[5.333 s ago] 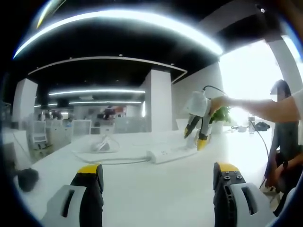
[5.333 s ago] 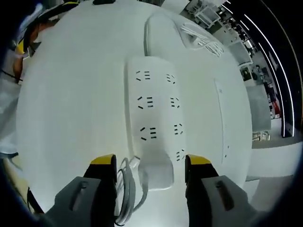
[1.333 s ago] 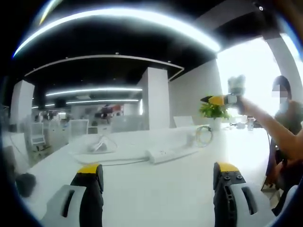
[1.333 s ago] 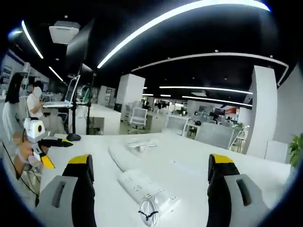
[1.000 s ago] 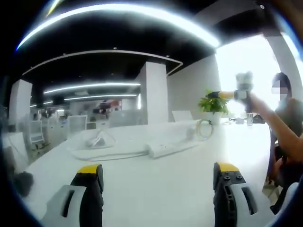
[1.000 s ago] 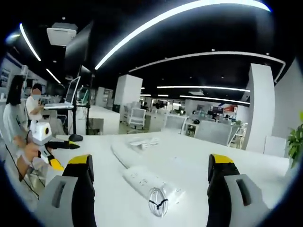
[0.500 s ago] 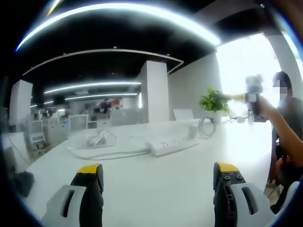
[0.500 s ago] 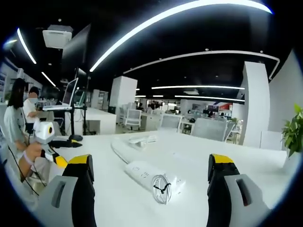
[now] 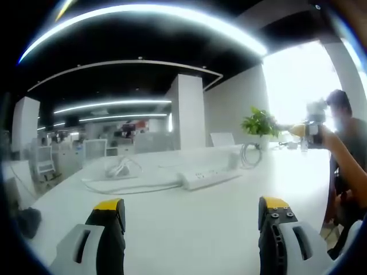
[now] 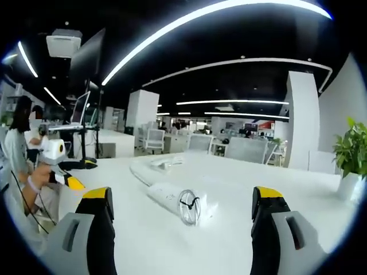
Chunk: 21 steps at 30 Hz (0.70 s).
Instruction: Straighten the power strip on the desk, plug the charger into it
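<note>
In the left gripper view, the left gripper (image 9: 192, 215) has its yellow-tipped jaws spread wide and empty above the white desk (image 9: 189, 229). The long white power strip (image 9: 207, 176) lies flat well beyond them, between the two jaws. In the right gripper view, the right gripper (image 10: 182, 209) is likewise wide and empty, with the strip and a coiled charger cable (image 10: 188, 207) ahead, midway between its jaws.

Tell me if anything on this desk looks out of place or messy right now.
Nothing is spilled or damaged. The power strip lies at a slant across the white desk, and a coiled cable sits at its near end in the right gripper view. A loose white cord trails off its other end. Both grippers are open, away from it.
</note>
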Motion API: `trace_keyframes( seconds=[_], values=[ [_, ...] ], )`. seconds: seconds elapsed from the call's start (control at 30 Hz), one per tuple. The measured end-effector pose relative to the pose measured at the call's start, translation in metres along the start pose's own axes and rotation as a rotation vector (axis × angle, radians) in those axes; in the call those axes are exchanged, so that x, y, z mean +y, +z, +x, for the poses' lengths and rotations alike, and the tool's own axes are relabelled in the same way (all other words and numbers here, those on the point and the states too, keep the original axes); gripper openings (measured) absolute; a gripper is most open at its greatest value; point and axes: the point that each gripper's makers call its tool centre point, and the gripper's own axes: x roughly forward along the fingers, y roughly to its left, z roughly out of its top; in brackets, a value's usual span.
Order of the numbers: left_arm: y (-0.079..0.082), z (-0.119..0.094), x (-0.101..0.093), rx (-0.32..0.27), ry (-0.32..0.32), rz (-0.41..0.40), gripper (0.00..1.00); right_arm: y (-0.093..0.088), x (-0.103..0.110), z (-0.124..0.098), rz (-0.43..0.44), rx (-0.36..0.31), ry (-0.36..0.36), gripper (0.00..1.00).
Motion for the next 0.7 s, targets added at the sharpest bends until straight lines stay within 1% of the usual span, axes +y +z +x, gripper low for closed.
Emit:
trace_keyframes(
  seconds=[0.3,0.7],
  values=[
    [0.001,0.0,0.0,-0.001,0.001,0.002,0.99,-0.02,-0.009,-0.018,0.027,0.006,-0.034,1.0],
    [0.001,-0.001,0.003,0.0,0.009,0.003,0.99,-0.047,-0.008,-0.034,0.044,0.017,-0.048,1.0]
  ],
)
